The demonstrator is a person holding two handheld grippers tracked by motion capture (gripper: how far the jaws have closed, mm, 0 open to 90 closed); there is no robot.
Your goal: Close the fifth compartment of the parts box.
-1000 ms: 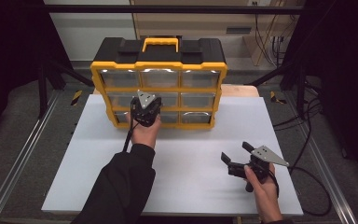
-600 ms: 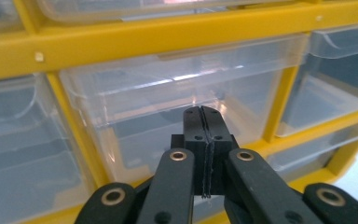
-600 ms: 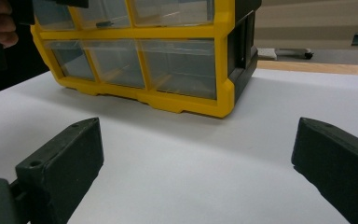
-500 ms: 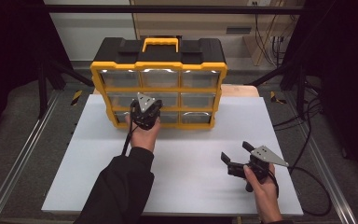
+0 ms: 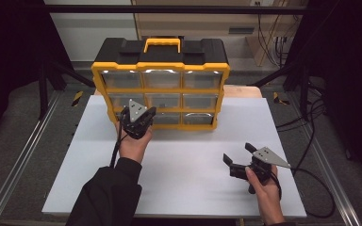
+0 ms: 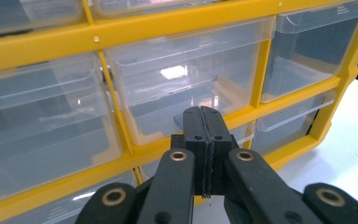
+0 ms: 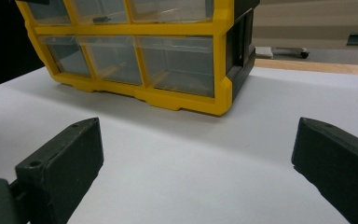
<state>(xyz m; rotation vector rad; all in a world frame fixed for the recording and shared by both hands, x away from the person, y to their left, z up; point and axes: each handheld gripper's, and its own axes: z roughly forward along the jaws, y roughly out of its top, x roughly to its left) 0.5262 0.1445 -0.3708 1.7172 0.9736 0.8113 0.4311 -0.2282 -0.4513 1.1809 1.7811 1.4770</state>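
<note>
White table (image 5: pixel 179 160) | organizer (image 5: pixel 160 89) upright | left gripper (image 5: pixel 139 123) pressed together at drawer (image 6: pixel 186 98); right gripper (image 5: pixel 238 157) spread, idle | risk: shoving organizer back; missing drawer lip

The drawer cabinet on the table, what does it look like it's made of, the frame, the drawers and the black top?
The frame looks like glossy yellow moulded plastic, with rounded edges and a faint sheen. The drawers seem to be clear hard plastic: you see through them, and they catch bright reflections. The black top appears to be matte plastic, though its texture is too dark to tell.
</note>
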